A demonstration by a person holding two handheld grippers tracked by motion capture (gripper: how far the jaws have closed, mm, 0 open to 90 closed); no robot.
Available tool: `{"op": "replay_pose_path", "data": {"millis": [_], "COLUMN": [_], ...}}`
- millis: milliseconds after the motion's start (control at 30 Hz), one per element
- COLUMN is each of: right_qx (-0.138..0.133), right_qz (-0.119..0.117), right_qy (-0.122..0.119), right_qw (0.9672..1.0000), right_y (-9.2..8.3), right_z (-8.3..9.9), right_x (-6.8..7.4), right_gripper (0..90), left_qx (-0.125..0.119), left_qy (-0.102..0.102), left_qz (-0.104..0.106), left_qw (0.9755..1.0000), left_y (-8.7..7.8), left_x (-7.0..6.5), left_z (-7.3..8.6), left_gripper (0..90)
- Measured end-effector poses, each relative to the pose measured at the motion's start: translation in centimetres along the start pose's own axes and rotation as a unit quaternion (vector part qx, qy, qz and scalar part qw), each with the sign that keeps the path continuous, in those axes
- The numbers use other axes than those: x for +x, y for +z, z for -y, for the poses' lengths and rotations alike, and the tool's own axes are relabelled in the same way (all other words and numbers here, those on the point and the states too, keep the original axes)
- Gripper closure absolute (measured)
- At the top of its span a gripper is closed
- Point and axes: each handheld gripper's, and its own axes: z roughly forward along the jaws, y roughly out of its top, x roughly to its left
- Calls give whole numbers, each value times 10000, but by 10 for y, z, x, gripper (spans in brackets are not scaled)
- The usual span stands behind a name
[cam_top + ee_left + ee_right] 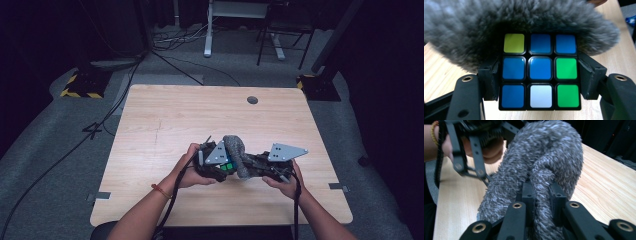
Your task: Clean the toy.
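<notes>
A Rubik's cube (540, 71) with mostly blue squares, some green, one yellow and one white, sits between the pads of my left gripper (539, 77), which is shut on it. In the high view the cube (227, 167) shows as a speck of green and blue at the left gripper (222, 167). A grey fuzzy cloth (541, 167) is pinched in my right gripper (542, 195), which is shut on it. The cloth (524, 17) drapes over the cube's top. From above, the cloth (236, 152) arches between the left gripper and the right gripper (250, 167), just above the table's near middle.
The light wooden table (175, 120) has a round grey cable hole (252, 100) near its far edge. Black cables (105, 115) trail over the grey floor at the left. A desk frame and a chair base (275, 45) stand beyond the table.
</notes>
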Motion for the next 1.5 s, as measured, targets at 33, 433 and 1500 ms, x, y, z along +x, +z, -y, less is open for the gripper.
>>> {"op": "replay_pose_path", "data": {"millis": [33,433,1500], "right_qx": [-23,167,-44], "right_qz": [-13,117,-128], "right_qy": [-7,-56,507], "right_qw": [10000,9998,9986], "right_y": [0,2,0], "right_z": [0,2,12], "right_x": [1,-3,-18], "right_gripper": [785,783,786], "left_qx": [64,130,-95], "left_qy": [12,-47,18], "left_qz": [-8,32,-48], "left_qw": [10000,9999,9999], "left_y": [2,4,-7], "left_x": [-1,2,3], "left_z": [0,0,0], "left_gripper": [328,334,328]}}
